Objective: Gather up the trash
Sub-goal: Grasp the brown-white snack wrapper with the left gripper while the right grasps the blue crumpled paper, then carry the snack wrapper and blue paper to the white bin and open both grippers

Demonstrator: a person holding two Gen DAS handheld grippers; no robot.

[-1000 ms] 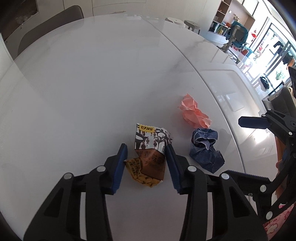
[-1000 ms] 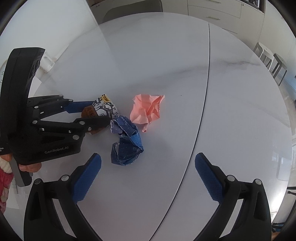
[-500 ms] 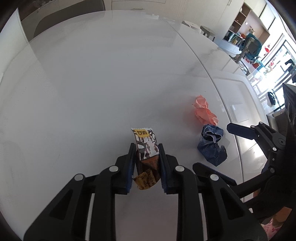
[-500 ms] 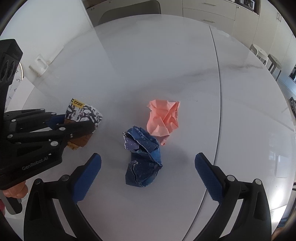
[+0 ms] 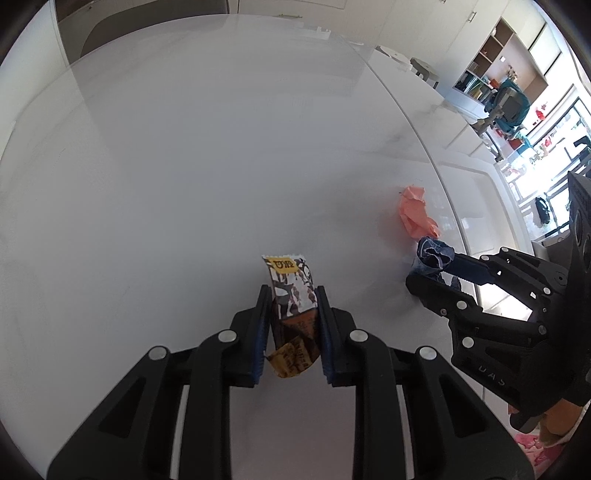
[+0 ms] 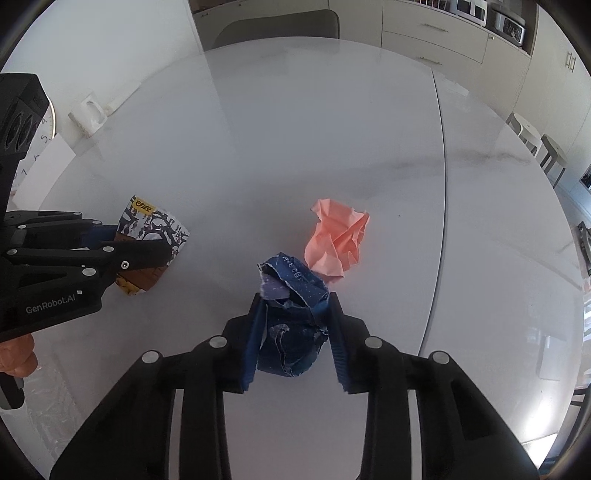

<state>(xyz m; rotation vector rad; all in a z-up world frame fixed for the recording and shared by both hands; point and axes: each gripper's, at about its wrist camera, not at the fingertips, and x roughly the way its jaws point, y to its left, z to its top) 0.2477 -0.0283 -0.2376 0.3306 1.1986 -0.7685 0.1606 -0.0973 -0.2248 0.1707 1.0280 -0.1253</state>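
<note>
Wrapper (image 5: 291,291) in left gripper (image 5: 290,295), blue wad (image 6: 291,332) btwn right gripper (image 6: 295,321) pads

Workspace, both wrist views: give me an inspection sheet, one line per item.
Surface: white glossy table, a seam running across it.
Job's things: snack wrapper held in the left gripper; crumpled blue paper between the right gripper's fingers; crumpled pink paper loose on the table just beyond the blue one.
Clutter: nothing seen beyond the three scraps.
Grippers: left gripper shut on the wrapper; right gripper has just been closing, its pads now pressing on the blue paper.
Cables: nothing seen.
Surroundings: chair back behind the table, cabinets, open shelving, stools.
</note>
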